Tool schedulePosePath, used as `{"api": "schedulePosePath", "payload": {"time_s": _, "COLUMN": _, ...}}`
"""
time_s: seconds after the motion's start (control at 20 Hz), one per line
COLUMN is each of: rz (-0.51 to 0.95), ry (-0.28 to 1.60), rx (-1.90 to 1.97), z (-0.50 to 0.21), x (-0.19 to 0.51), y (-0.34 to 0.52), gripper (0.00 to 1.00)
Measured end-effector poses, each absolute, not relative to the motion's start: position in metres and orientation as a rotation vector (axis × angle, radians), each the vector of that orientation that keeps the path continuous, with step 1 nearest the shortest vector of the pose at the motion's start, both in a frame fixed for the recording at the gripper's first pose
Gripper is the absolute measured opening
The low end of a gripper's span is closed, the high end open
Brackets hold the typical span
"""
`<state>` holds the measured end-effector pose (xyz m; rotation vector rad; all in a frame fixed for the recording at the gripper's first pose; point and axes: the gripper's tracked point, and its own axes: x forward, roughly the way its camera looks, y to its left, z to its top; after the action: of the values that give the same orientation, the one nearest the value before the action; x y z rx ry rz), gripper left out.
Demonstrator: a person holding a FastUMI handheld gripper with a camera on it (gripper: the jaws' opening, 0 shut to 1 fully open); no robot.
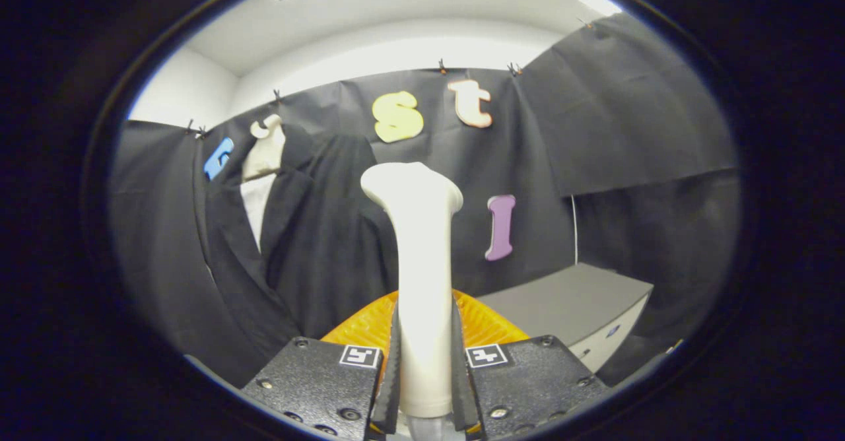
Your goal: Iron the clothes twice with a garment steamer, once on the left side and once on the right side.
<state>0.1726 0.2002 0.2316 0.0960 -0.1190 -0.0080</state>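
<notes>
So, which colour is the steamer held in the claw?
Cream-white steamer, clamped in the claw; gripper view.

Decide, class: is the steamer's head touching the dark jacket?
Apart. In the gripper view the tool is shut on the steamer, whose head stands upright; wall shows between it and the jacket hanging beyond, off to one side.

gripper view | on gripper, facing along jaws | near steamer handle (422,282)
</notes>
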Motion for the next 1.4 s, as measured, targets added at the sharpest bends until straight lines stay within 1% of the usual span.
{"api": "schedulePosePath", "payload": {"time_s": 0.3, "rz": 0.082, "ry": -0.269, "rx": 0.075, "z": 0.277, "x": 0.199, "y": 0.264, "gripper": 0.34}}
{"api": "schedulePosePath", "payload": {"time_s": 0.5, "rz": 0.095, "ry": -0.358, "rx": 0.041, "z": 0.309, "x": 0.220, "y": 0.290, "gripper": 0.34}}
{"api": "schedulePosePath", "payload": {"time_s": 0.7, "rz": 0.131, "ry": -0.378, "rx": 0.049, "z": 0.317, "x": 0.239, "y": 0.312, "gripper": 0.34}}
{"api": "schedulePosePath", "payload": {"time_s": 1.0, "rz": 0.135, "ry": -0.334, "rx": 0.054, "z": 0.300, "x": 0.263, "y": 0.313, "gripper": 0.34}}
{"api": "schedulePosePath", "payload": {"time_s": 1.3, "rz": 0.147, "ry": -0.278, "rx": 0.003, "z": 0.259, "x": 0.263, "y": 0.312, "gripper": 0.34}}
{"api": "schedulePosePath", "payload": {"time_s": 1.4, "rz": 0.151, "ry": -0.261, "rx": -0.002, "z": 0.244, "x": 0.253, "y": 0.309, "gripper": 0.34}}
